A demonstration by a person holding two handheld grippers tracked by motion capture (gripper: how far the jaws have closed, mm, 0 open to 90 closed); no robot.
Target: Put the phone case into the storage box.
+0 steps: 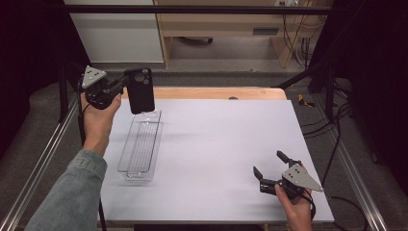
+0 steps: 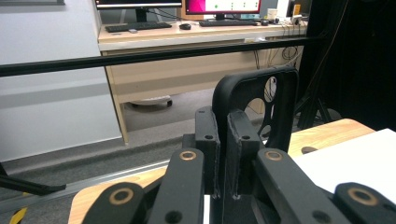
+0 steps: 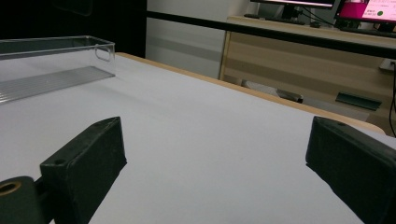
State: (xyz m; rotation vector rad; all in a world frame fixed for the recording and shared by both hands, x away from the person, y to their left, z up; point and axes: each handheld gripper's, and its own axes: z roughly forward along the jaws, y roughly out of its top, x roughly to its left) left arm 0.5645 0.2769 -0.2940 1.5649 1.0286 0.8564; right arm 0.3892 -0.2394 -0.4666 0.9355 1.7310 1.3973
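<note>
your left gripper (image 1: 126, 86) has its fingers (image 2: 207, 140) clamped on a black phone case (image 1: 140, 90), camera cut-outs at its top, held upright above the far end of the clear tray (image 1: 139, 147). your right gripper (image 1: 270, 169) rests with fingers (image 3: 88, 158) wide on the open white tabletop (image 1: 216, 144) near its front right edge.

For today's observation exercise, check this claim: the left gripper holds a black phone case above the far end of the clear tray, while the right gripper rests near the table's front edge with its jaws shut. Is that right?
One detail is wrong: the right gripper has its jaws open, wide apart with nothing between them, as the right gripper view shows. The left gripper does hold the black phone case above the far end of the clear tray.
</note>
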